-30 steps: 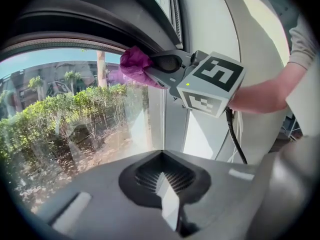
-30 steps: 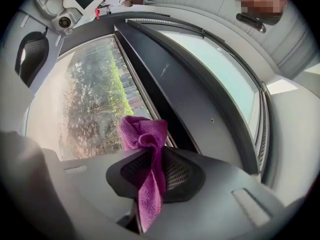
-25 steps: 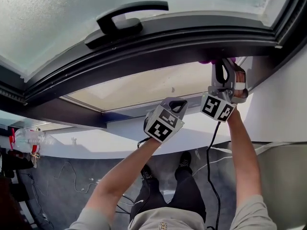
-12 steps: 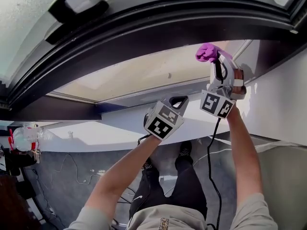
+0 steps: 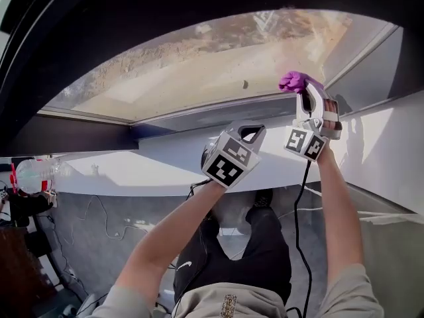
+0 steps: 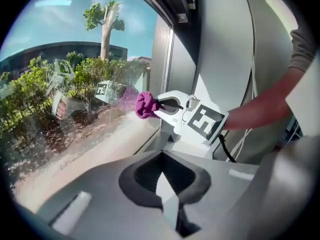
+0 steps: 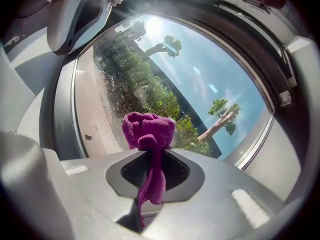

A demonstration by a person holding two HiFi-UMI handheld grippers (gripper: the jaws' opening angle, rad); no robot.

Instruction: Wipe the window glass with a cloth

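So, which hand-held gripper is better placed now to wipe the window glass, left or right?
Right. The right hand-held gripper is shut on the purple cloth, held up by the window glass. The left hand-held gripper is shut on nothing and sits lower.

Whether the cloth [image 7: 148, 129] touches the window glass [image 7: 210, 79] cannot be told.

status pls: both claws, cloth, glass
left claw: shut, empty
right claw: shut on cloth
cloth: bunched into a wad past the claw tips, close to the glass; contact unclear
glass: dusty, speckled
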